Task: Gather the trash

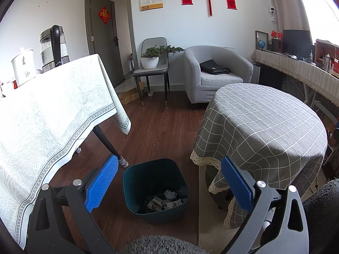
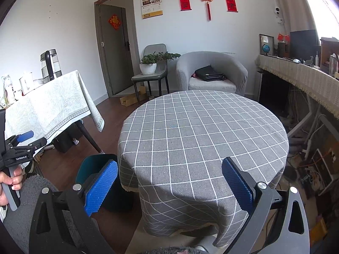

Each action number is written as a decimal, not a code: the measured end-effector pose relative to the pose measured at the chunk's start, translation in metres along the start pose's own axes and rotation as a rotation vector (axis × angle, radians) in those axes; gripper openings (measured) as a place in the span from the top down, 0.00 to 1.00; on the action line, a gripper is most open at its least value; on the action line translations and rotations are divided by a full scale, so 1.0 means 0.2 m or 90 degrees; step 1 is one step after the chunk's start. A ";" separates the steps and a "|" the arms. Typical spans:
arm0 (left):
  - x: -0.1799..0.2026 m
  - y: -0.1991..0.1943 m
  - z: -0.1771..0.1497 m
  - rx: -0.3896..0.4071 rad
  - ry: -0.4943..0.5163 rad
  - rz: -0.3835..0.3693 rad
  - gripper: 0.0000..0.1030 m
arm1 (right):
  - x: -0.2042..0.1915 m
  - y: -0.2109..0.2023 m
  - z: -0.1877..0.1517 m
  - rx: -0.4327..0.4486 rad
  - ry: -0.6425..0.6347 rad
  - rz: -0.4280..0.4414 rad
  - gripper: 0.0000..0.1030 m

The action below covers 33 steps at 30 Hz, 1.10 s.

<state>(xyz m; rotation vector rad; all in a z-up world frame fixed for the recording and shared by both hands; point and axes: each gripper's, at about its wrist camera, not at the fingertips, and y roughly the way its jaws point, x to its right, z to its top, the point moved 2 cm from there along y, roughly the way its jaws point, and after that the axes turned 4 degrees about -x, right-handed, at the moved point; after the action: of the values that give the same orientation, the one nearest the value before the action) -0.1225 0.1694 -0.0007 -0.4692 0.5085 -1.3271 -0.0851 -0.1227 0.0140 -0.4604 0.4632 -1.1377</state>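
While the dark teal plastic bin (image 1: pixel 155 190) sits on the floor beside the round grey checked counter (image 2: pixel 201 131), crumpled paper scraps (image 1: pixel 163 203) already inside, both your left gripper (image 1: pixel 169 187) and right gripper (image 2: pixel 169 187) hang with jaws apart, empty; drift could snag the cloth's lace hem; "GenRobot.AI" is printed on the left gripper

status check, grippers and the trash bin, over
Left gripper open, empty, above the bin. Right gripper open, empty, over the round table. Crumpled trash already in bin. Nothing in the way.
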 end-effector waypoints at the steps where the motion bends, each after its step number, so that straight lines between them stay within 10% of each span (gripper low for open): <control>1: 0.00 0.00 0.00 0.000 0.001 0.000 0.04 | 0.00 0.00 0.00 -0.001 0.000 0.000 0.03; 33: -0.01 0.01 0.00 -0.003 0.004 -0.001 0.04 | 0.01 0.02 0.00 -0.012 -0.006 -0.002 0.03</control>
<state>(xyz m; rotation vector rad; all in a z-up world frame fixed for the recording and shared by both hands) -0.1221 0.1726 -0.0021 -0.4694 0.5166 -1.3300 -0.0817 -0.1232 0.0122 -0.4828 0.4658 -1.1354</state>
